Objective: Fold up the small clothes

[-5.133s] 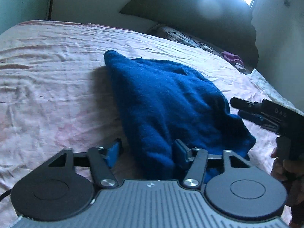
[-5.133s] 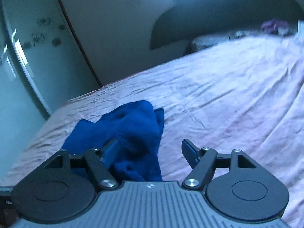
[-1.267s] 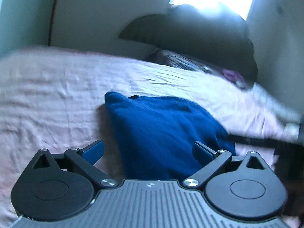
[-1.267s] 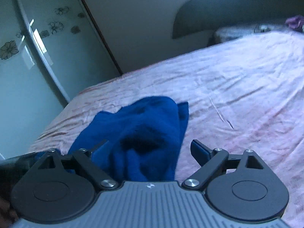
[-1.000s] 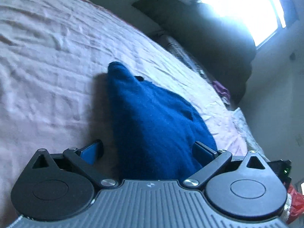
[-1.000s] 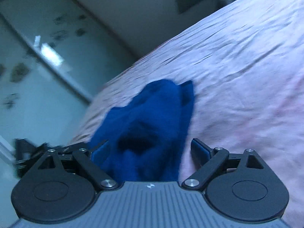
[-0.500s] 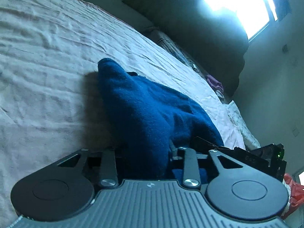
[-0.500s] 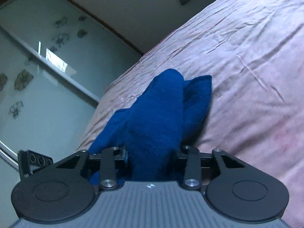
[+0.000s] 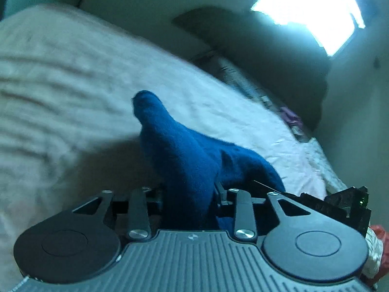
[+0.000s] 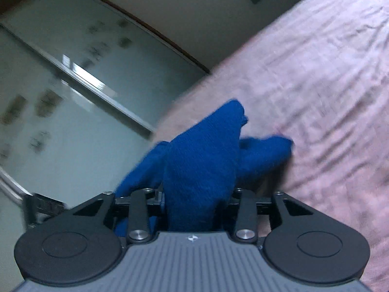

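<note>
A small dark blue fleece garment [image 9: 184,155] is held up off the pink bedsheet [image 9: 60,77]. My left gripper [image 9: 189,194] is shut on one end of it, and the cloth stretches away from the jaws to a raised tip. My right gripper [image 10: 194,197] is shut on the other end of the same garment [image 10: 201,160], which bunches up between its jaws and hangs over the sheet [image 10: 328,77]. The right gripper's body [image 9: 345,202] shows at the right edge of the left wrist view.
The bed has a dark headboard [image 9: 267,48] under a bright window [image 9: 311,7], with patterned pillows [image 9: 233,77] and a purple item [image 9: 289,116] near it. A frosted glass wardrobe door with flower prints [image 10: 73,77] stands beside the bed.
Both grippers have closed on the blue garment and lifted it off the sheet. The cloth now hangs between them and both views tilt and blur with the motion.
</note>
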A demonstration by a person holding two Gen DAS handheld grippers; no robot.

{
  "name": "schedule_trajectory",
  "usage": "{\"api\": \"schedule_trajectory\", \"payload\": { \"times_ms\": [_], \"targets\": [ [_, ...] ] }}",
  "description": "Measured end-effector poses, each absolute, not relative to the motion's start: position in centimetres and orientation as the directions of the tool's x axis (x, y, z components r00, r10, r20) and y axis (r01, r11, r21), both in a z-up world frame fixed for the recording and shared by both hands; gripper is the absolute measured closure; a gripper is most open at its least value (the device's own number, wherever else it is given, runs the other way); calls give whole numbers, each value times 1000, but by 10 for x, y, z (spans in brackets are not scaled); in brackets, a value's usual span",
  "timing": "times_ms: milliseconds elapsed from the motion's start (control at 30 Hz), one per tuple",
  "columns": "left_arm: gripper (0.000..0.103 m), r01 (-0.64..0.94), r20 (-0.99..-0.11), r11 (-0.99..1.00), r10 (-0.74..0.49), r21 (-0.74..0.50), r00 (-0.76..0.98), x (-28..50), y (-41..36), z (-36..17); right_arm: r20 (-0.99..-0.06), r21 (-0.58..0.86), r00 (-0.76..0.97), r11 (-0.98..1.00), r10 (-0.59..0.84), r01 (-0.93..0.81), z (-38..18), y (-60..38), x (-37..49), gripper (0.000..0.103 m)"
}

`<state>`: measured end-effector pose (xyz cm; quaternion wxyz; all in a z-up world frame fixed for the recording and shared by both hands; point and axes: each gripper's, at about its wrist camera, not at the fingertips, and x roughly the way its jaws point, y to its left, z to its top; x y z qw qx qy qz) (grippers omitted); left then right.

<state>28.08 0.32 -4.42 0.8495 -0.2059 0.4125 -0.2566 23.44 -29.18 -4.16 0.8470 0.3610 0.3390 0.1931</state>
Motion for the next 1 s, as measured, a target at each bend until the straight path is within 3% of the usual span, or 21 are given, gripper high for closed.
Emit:
{"api": "schedule_trajectory", "payload": {
  "times_ms": [67, 167, 233, 333, 433, 467, 500, 533, 567, 600, 633, 867, 1000],
  "targets": [
    [63, 232, -623, 798, -585, -556, 520, 277, 11, -55, -496, 706, 676, 706, 545, -50, -50, -287, 235, 44],
    [49, 243, -595, 772, -615, -587, 518, 261, 27, -62, -498, 702, 664, 709, 558, -69, -52, -293, 221, 25],
    [33, 255, -562, 743, -645, -619, 517, 244, 35, -63, -497, 702, 652, 707, 572, -85, -51, -300, 203, 25],
    [22, 286, -526, 706, -686, -648, 502, 220, 34, -66, -502, 704, 620, 702, 603, -112, -51, -308, 180, 24],
    [21, 318, -524, 697, -702, -642, 482, 200, 25, -73, -489, 714, 583, 682, 649, -161, -56, -309, 158, 24],
    [23, 331, -531, 699, -705, -634, 471, 196, 20, -76, -486, 706, 582, 685, 653, -180, -56, -307, 150, 25],
    [38, 342, -540, 701, -706, -626, 458, 195, 16, -80, -488, 695, 584, 694, 649, -190, -56, -304, 145, 25],
    [60, 350, -558, 710, -700, -611, 446, 193, 11, -83, -494, 679, 589, 707, 639, -198, -55, -301, 142, 30],
    [66, 347, -579, 731, -679, -588, 451, 193, 9, -84, -507, 667, 589, 719, 630, -194, -55, -298, 141, 58],
    [80, 341, -591, 745, -664, -573, 459, 194, 10, -82, -525, 662, 582, 728, 621, -180, -56, -296, 142, 74],
    [88, 337, -588, 740, -669, -582, 454, 195, 13, -80, -536, 661, 580, 732, 614, -164, -58, -295, 143, 85],
    [91, 349, -584, 751, -658, -561, 476, 174, 37, -52, -485, 690, 584, 695, 651, -202, -48, -289, 110, 89],
    [89, 314, -644, 767, -641, -559, 418, 163, 41, -74, -603, 564, 515, 782, 609, -265, -49, -268, 96, 87]
  ]
}}
